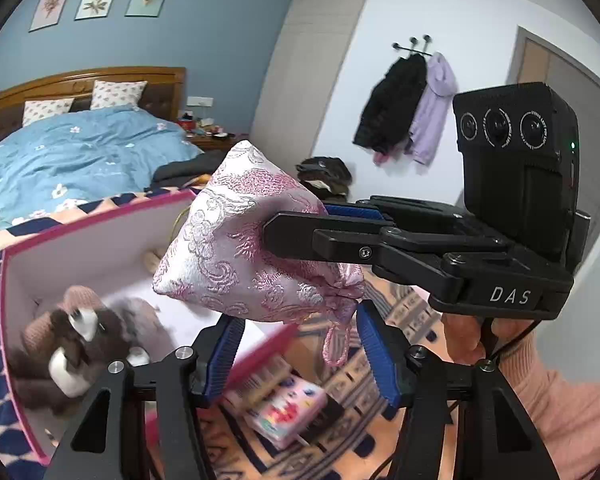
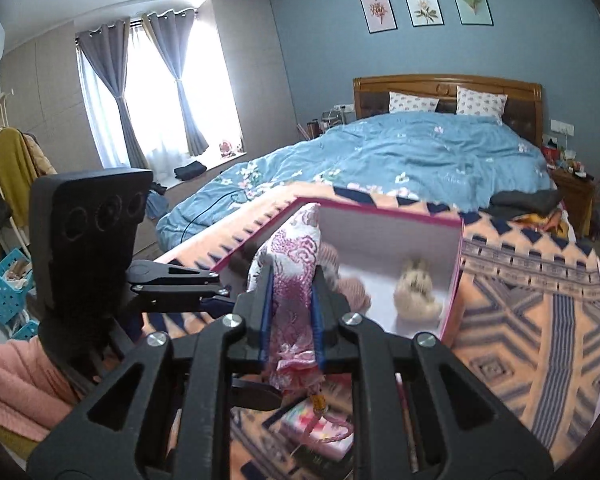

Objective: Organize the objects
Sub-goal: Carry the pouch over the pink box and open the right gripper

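Right wrist view: the right gripper (image 2: 292, 304) is clenched on a pink brocade pouch (image 2: 290, 276) — its blue pads pinch the cloth from both sides, lifted over the pink-rimmed box (image 2: 458, 264). Left wrist view: the left gripper (image 1: 300, 354) stands released, pads (image 1: 374, 354) apart beneath the pouch's drawstring — nothing gripped. A plush toy (image 1: 74, 338) lies inside the box on the patterned blanket (image 2: 532, 304).

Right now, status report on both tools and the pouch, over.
Right tool shut on the pink pouch, held above the pink box. Left tool open under it, empty. Nothing in the way.
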`<state>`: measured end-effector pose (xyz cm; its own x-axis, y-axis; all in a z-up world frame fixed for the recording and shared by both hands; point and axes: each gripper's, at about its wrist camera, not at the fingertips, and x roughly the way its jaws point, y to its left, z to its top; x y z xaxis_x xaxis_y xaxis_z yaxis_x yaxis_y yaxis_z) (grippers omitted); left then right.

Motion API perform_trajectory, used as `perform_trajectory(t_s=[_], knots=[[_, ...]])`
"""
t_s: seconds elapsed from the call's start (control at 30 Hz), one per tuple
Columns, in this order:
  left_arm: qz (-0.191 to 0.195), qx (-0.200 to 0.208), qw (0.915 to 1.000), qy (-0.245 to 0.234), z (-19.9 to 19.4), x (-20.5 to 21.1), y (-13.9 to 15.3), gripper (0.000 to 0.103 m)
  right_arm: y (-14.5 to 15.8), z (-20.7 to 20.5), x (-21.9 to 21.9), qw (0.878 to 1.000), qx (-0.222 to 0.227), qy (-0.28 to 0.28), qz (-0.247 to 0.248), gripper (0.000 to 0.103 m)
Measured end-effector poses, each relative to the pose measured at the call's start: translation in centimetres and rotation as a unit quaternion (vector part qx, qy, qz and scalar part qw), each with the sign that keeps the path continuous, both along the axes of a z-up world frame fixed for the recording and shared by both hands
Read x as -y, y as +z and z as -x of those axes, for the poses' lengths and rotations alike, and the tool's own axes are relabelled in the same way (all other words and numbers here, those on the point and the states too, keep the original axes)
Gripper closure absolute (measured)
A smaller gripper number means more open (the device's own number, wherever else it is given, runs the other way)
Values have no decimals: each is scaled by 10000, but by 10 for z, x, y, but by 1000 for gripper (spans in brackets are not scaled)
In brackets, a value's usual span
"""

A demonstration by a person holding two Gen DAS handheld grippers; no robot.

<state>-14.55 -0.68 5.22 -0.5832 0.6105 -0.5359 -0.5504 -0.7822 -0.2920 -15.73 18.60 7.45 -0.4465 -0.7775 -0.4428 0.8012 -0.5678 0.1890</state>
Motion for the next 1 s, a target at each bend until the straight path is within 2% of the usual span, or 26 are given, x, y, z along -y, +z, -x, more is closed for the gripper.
perform_trajectory(t_s=[0.23, 0.4, 0.57, 0.7, 0.83, 0.9, 0.97, 1.0], knots=[[256, 69, 9990, 373, 44, 7, 3, 45, 6, 46, 20, 9999, 46, -89, 3, 84], [365, 232, 9969, 660, 75, 15, -3, 45, -3, 81, 33, 9994, 291, -184, -41, 84], [375, 613, 9944, 777, 106, 29, -16, 46, -19, 109, 45, 9973, 693, -212, -91, 84], [490, 891, 9905, 921, 126, 37, -28, 46, -30, 124, 60, 9960, 725, -333, -408, 84], [714, 968, 9869, 1072, 137, 39, -33, 46, -38, 139, 71, 9927, 795, -536, -735, 82], [736, 1012, 9858, 1118, 141, 39, -33, 46, -44, 149, 74, 9900, 900, -686, -848, 80], [776, 1006, 9848, 1185, 142, 41, -34, 46, -48, 157, 74, 9871, 1006, -842, -921, 64], [804, 967, 9847, 1210, 139, 41, -33, 46, -50, 160, 73, 9858, 1050, -928, -929, 63]])
